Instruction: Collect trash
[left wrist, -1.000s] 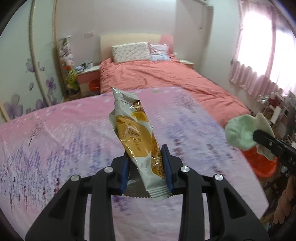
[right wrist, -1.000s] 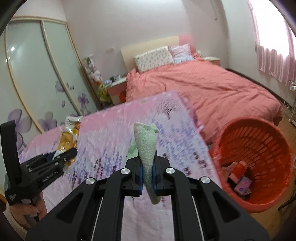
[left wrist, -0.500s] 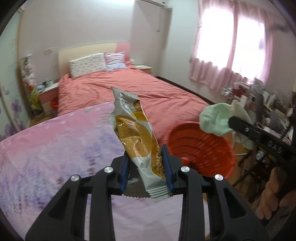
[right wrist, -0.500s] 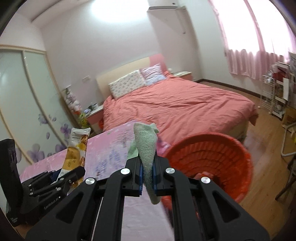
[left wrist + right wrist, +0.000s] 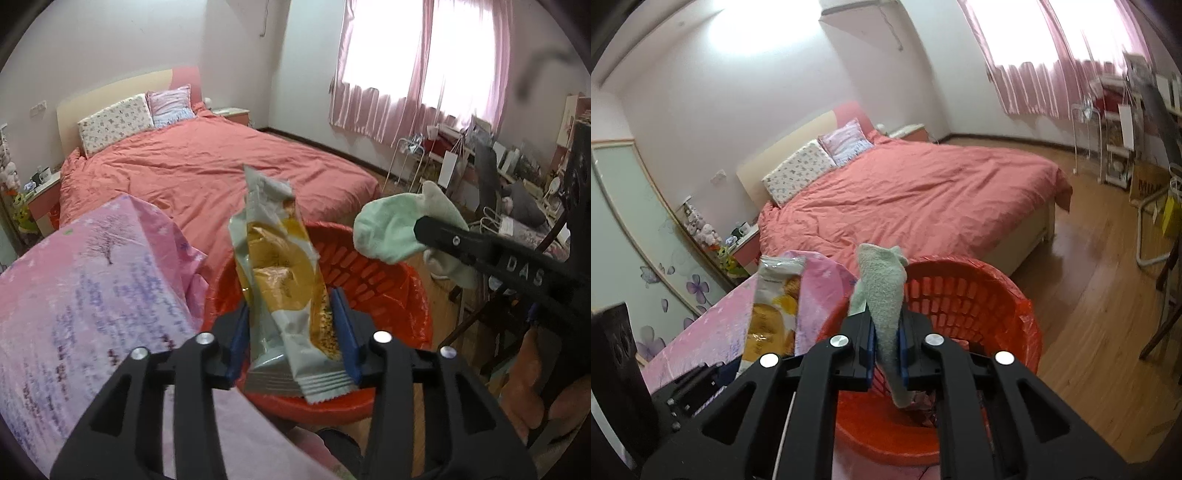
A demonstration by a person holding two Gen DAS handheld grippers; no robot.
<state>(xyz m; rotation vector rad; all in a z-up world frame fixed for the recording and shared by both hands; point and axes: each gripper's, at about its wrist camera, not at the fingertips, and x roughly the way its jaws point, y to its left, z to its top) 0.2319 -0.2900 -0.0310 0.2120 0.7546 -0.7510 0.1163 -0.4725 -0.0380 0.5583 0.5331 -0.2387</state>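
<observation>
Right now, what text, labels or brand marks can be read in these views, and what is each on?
"DAS": white letters on the black arm of the right tool.
"MU...": cut-off letters on a cardboard box on the floor.
Snack wrapper: printing too blurred to read.
Left tool's label: too blurred.

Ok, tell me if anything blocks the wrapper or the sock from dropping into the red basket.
Nothing visible does. The snack wrapper in the left tongs and the green sock in the right tongs both hang over the open red basket, and both tongs are opening.
</observation>
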